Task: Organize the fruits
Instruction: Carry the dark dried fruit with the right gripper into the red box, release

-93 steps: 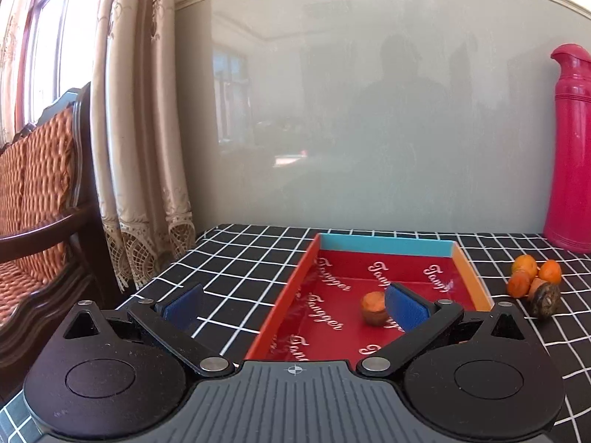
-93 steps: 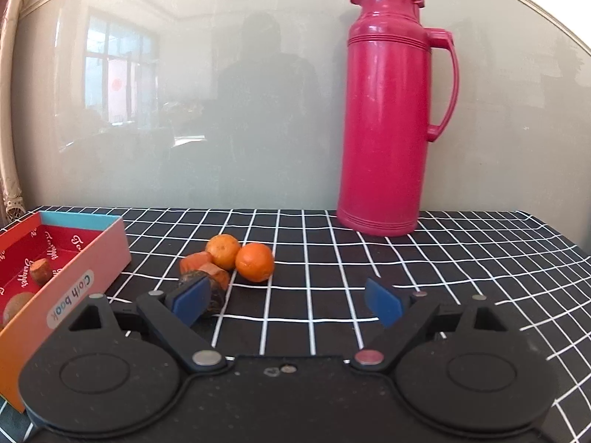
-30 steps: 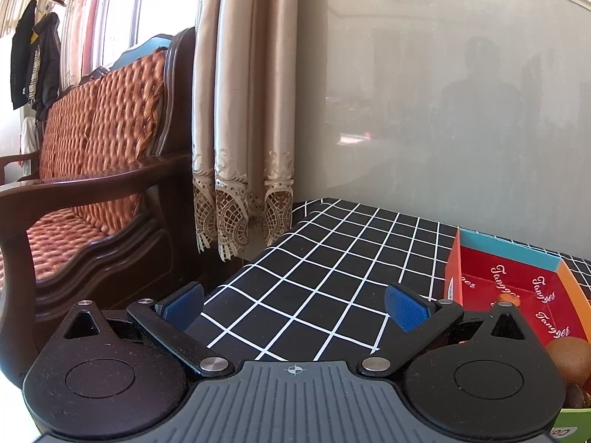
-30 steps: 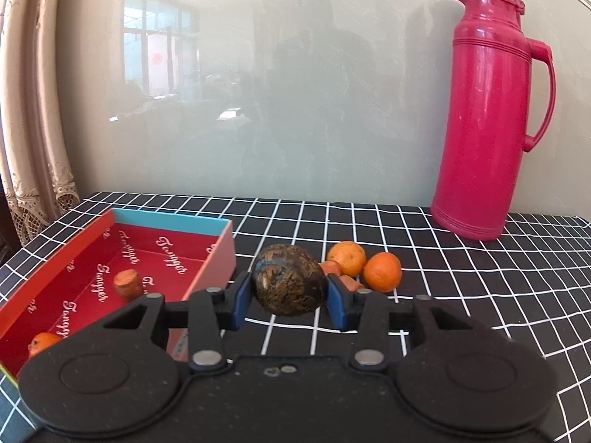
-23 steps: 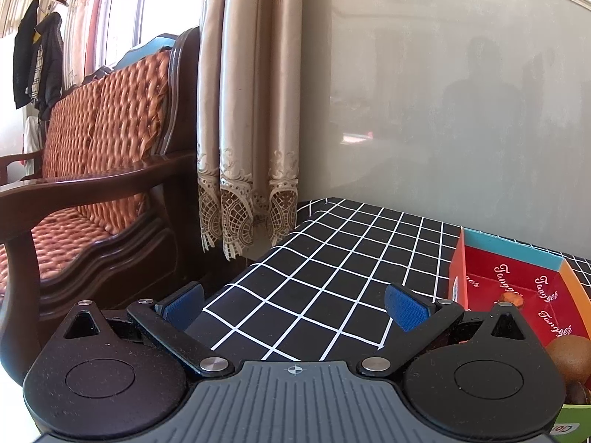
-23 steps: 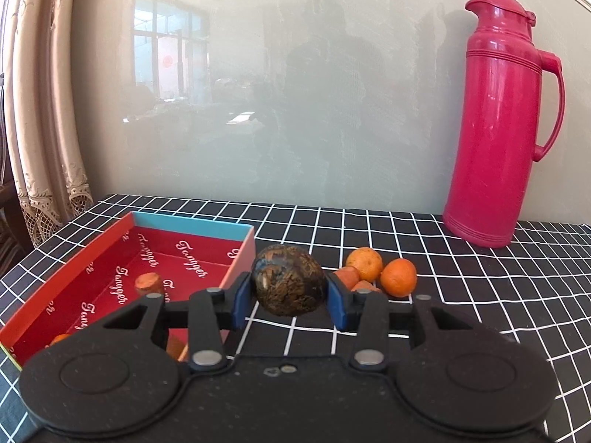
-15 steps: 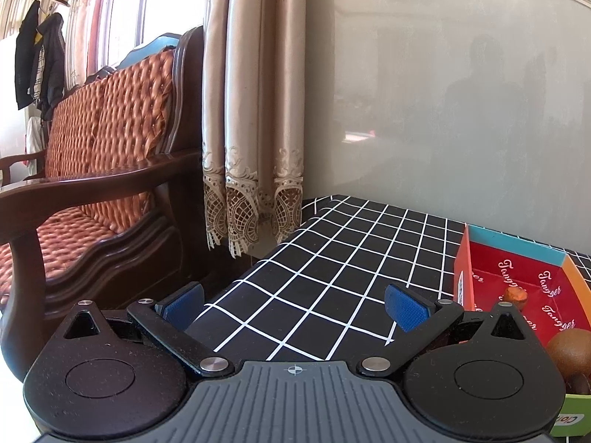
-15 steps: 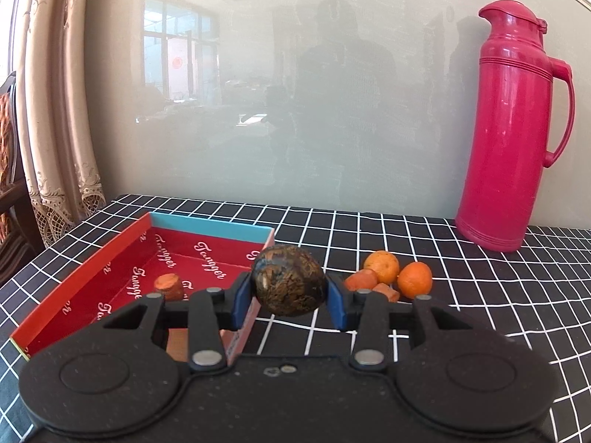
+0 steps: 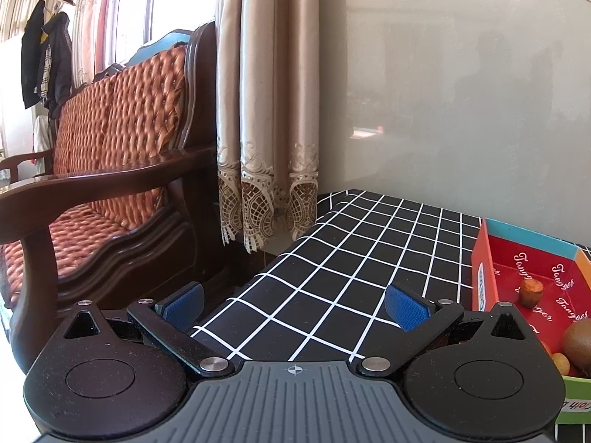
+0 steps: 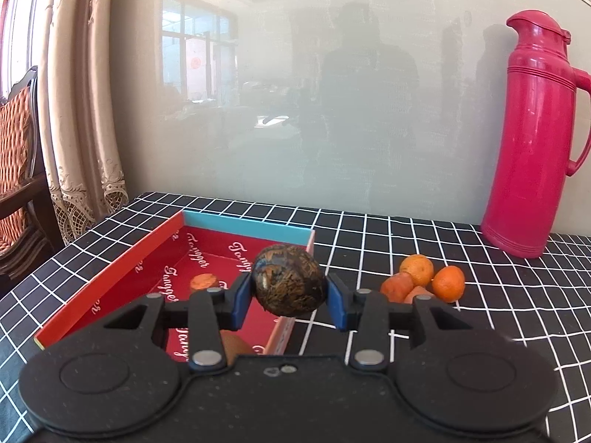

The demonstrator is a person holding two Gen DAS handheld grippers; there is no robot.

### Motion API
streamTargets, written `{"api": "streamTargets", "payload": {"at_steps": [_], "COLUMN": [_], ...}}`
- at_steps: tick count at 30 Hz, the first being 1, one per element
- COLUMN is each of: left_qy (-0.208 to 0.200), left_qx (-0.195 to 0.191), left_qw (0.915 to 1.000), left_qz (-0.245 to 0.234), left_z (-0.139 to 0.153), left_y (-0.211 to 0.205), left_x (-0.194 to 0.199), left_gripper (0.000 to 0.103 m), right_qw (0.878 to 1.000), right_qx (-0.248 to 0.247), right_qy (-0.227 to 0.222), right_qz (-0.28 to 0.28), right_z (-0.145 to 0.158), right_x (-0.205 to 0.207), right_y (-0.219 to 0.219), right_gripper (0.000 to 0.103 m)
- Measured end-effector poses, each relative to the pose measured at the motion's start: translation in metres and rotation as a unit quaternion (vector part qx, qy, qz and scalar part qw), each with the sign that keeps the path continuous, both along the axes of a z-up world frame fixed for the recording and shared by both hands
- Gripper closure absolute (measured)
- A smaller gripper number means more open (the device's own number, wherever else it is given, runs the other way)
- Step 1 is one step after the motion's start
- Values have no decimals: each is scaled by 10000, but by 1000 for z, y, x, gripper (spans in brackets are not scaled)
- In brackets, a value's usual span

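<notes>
My right gripper (image 10: 289, 297) is shut on a dark mottled round fruit (image 10: 289, 282) and holds it over the right wall of the red box (image 10: 122, 269). The box holds an orange piece (image 10: 202, 281) and a brown fruit (image 10: 232, 347) near its front. Several small oranges (image 10: 424, 280) lie in a pile on the cloth to the right. My left gripper (image 9: 293, 304) is open and empty, left of the box (image 9: 480, 273). In the left wrist view the box holds an orange piece (image 9: 531, 289) and a brown kiwi (image 9: 580, 337).
A tall red thermos (image 10: 532, 136) stands at the back right against the wall. The black checked tablecloth (image 9: 351, 258) ends at its left edge beside a curtain (image 9: 266, 110) and a wooden sofa (image 9: 103, 184).
My right gripper took hold of the dark fruit from the pile and carried it left, over the box's right wall. My left gripper swung left, away from the box, staying open.
</notes>
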State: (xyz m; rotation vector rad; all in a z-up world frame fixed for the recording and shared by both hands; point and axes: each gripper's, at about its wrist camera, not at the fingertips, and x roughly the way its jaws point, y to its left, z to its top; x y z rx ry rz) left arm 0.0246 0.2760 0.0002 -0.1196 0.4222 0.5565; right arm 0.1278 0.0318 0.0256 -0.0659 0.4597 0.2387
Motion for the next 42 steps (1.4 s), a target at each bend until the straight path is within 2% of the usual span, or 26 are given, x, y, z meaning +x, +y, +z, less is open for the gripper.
{"api": "streamTargets", "payload": {"at_steps": [26,42], "left_qy": [127,163], "left_qx": [-49,-44], "left_qw": [9997,9997], "left_qz": [199,158], "left_z": [-10,-11], "left_y": [28,29], "left_x": [-10,-9], "left_gripper": [0,0], "right_qw": [9968,9959], "right_qx": [-122,-232], "right_qy": [147,395], "right_qz": [775,777], "right_z": [-16,-26], "right_x": [-9,-6], "right_y": [74,83], "right_gripper": [62,62]}}
